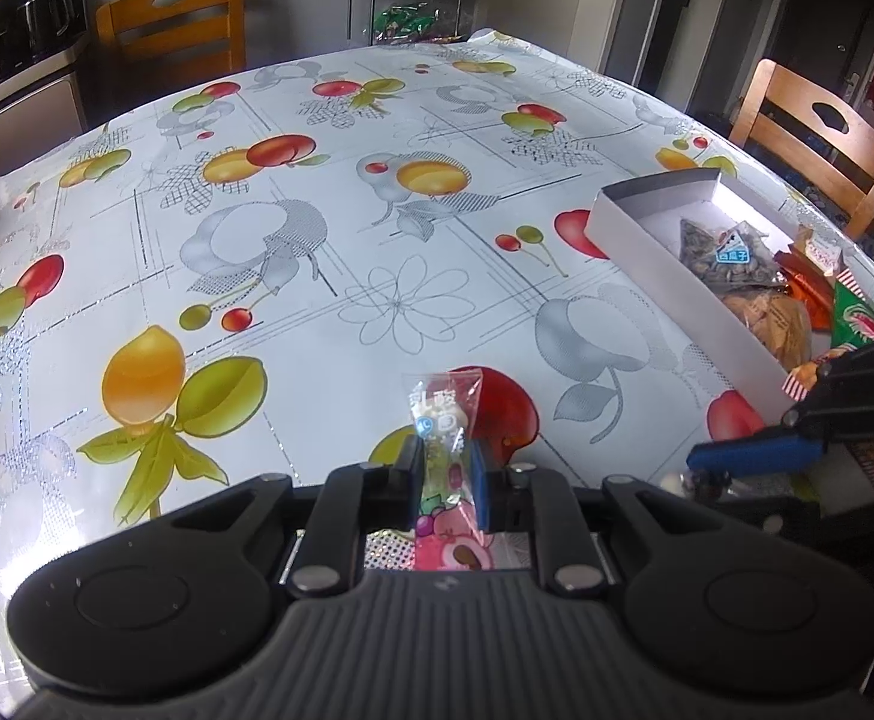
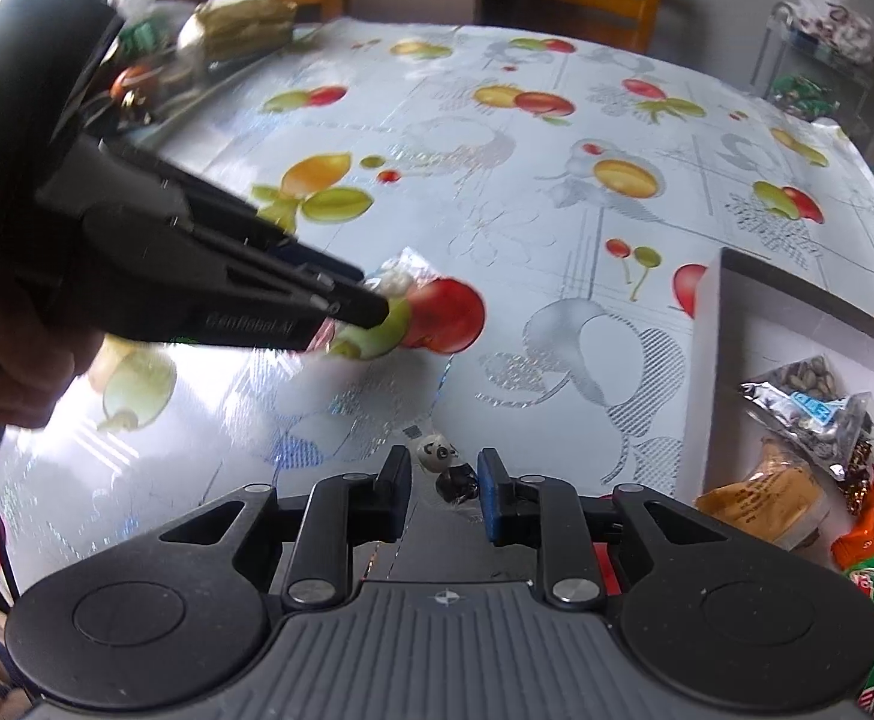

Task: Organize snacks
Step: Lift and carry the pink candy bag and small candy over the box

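Here the left tool (image 1: pixel 445 468) is clamped on a candy packet (image 1: pixel 444 420); the right tool (image 2: pixel 444 480) grips a panda sweet (image 2: pixel 437 452)

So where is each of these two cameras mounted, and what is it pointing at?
Left wrist view: sits on the left gripper, looking down over the fruit-print table; its fingers pinch a candy packet, right gripper at the edge.
Right wrist view: sits on the right gripper, shut on a panda-print candy; a hand holds the left gripper.
Shared: table, white box, packet.
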The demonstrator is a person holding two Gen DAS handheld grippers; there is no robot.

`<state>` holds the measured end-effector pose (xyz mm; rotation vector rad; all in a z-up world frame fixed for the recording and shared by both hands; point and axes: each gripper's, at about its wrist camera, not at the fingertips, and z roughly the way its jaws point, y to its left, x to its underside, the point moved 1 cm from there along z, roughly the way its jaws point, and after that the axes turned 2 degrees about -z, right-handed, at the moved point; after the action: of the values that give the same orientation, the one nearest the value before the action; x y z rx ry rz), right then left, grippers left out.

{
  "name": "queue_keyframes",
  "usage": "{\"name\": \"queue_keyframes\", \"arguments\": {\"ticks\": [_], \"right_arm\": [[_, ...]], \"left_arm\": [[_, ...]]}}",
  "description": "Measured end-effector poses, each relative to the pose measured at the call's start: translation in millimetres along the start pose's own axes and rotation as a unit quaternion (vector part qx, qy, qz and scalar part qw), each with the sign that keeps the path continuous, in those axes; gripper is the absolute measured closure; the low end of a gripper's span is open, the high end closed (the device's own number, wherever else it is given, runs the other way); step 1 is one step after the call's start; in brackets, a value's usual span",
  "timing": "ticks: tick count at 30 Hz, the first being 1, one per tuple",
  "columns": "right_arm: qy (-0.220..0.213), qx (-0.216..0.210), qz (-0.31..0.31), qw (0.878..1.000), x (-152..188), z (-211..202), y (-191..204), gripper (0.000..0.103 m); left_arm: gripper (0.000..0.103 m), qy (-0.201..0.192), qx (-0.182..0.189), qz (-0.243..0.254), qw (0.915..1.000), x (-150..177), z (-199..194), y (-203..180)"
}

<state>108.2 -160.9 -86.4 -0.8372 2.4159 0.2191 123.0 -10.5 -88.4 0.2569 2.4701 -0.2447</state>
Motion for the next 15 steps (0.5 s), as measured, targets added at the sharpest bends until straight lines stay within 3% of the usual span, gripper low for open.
{"name": "queue_keyframes", "arguments": {"ticks": [15], "right_arm": [[-0.027,0.018,0.023,0.999,-4,-18,-10,0.078]], "left_arm": [[0.091,-0.014,0.008,0.006,0.9999,-10,-12,-16]]}}
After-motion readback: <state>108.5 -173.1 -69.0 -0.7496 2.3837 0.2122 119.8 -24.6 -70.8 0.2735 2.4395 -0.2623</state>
